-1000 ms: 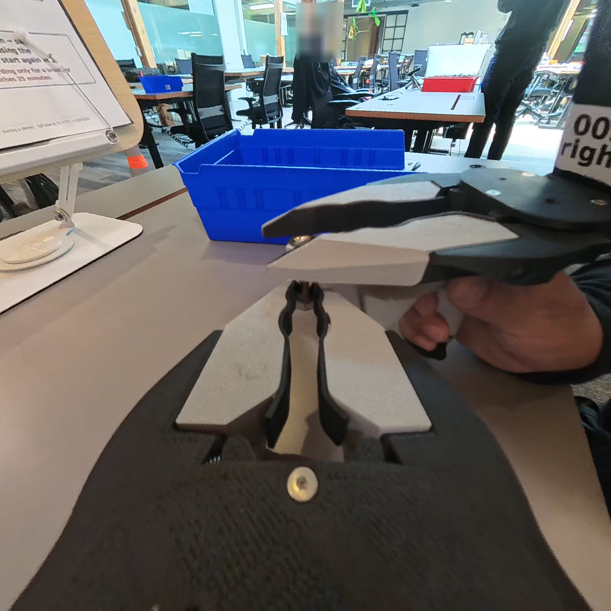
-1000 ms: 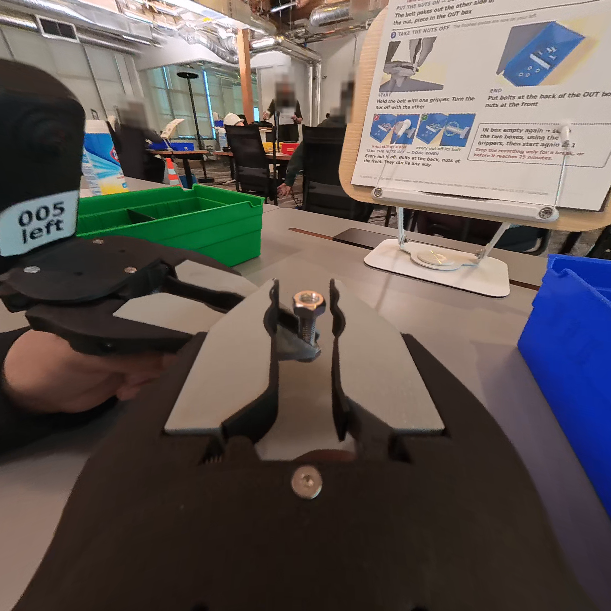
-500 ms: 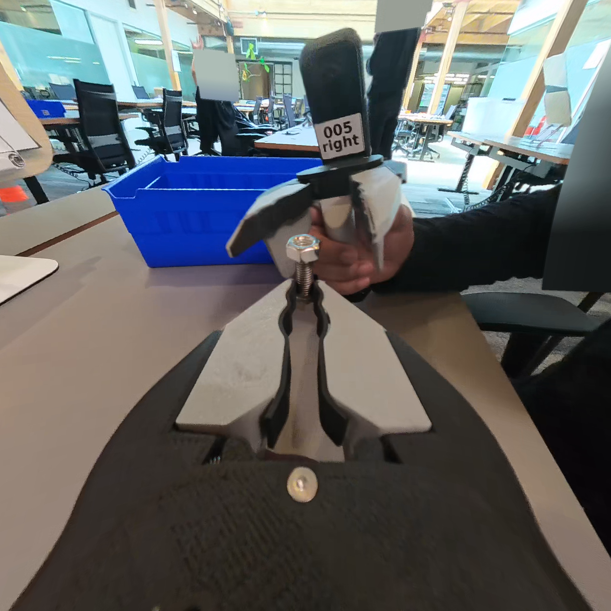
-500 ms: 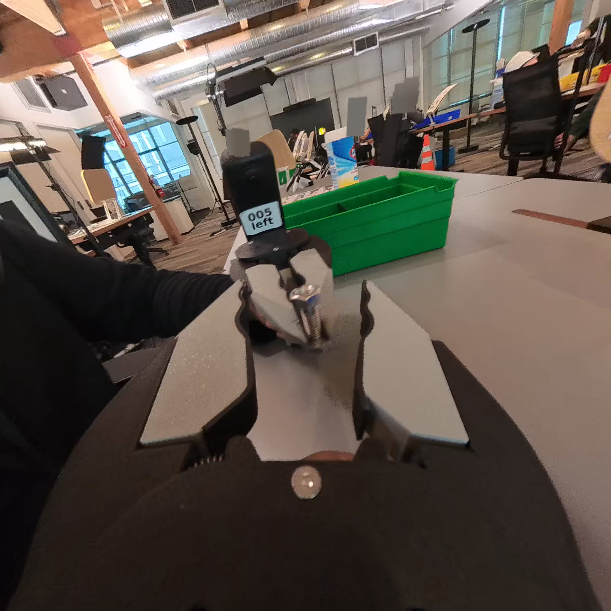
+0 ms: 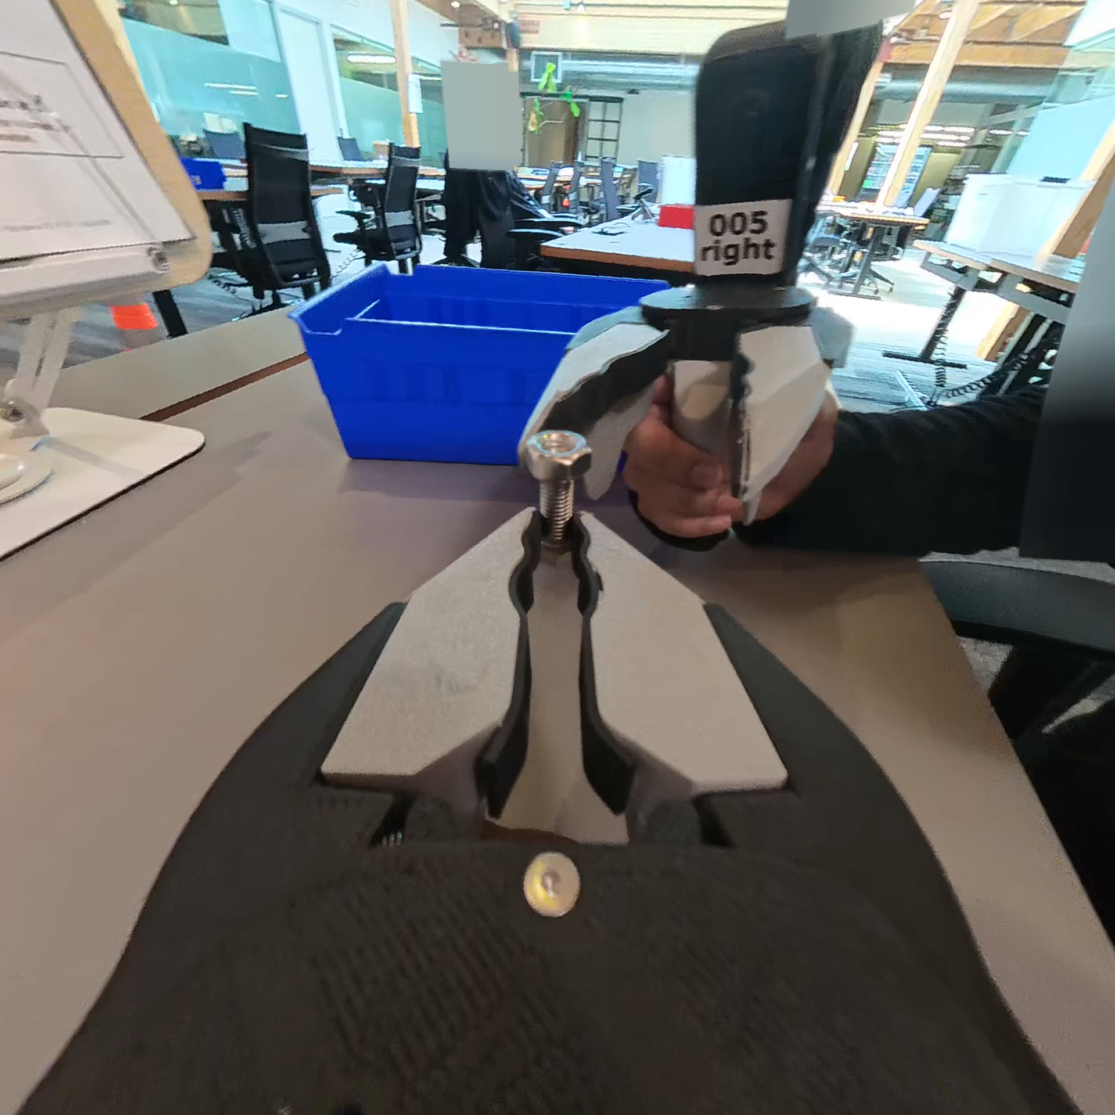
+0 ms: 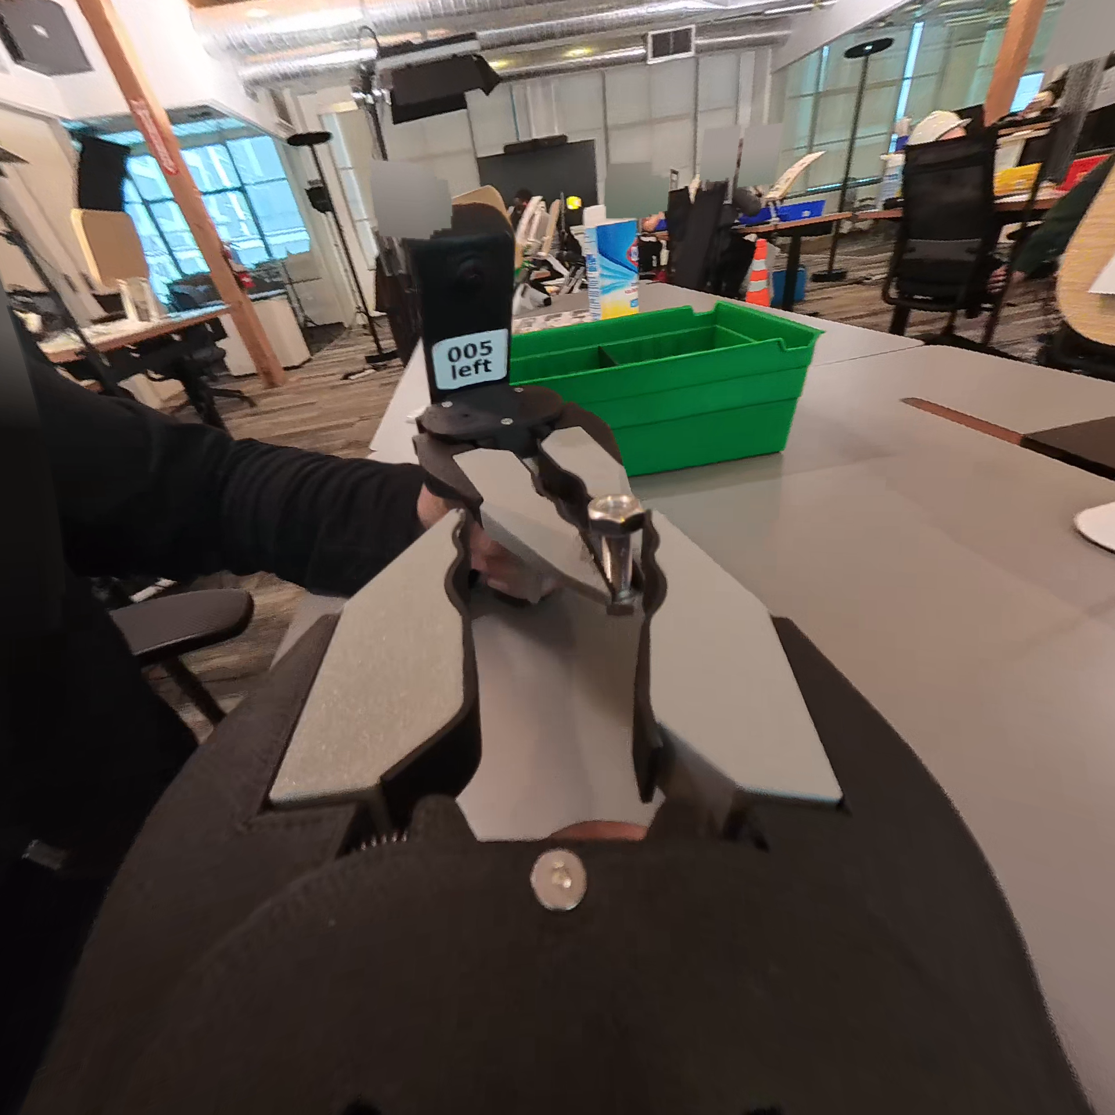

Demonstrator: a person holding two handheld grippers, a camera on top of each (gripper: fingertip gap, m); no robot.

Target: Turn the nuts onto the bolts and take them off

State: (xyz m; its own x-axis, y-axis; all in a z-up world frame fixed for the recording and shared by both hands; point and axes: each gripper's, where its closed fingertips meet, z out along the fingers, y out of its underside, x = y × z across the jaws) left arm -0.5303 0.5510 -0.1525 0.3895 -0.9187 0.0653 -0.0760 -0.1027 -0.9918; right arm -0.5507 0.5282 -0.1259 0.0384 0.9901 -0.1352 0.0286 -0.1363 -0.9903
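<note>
My left gripper (image 5: 556, 539) is shut on a silver bolt (image 5: 555, 501) and holds it upright above the grey table (image 5: 181, 603), gripping it low on the threaded shank. A silver hex nut (image 5: 556, 454) sits at the top of the thread. My right gripper (image 6: 555, 543) is open, its fingers wide apart. The nut (image 6: 615, 520) and bolt (image 6: 620, 564) stand close beside its right finger (image 6: 654, 543), not pinched. The left gripper also shows in the right wrist view (image 6: 612, 588). The right gripper also shows in the left wrist view (image 5: 673, 501), just right of the nut.
A blue bin (image 5: 458, 362) stands behind the bolt. A green bin with compartments (image 6: 663, 392) stands at the far left side of the table. An instruction board on a white stand (image 5: 72, 181) is at the back. A black chair (image 5: 1026, 603) sits off the table's edge. The grippers are tip to tip, or close to it.
My right gripper opened off the nut and swung round from across the bolt to beside it; its fingers have since narrowed a little. My left gripper kept its hold on the bolt.
</note>
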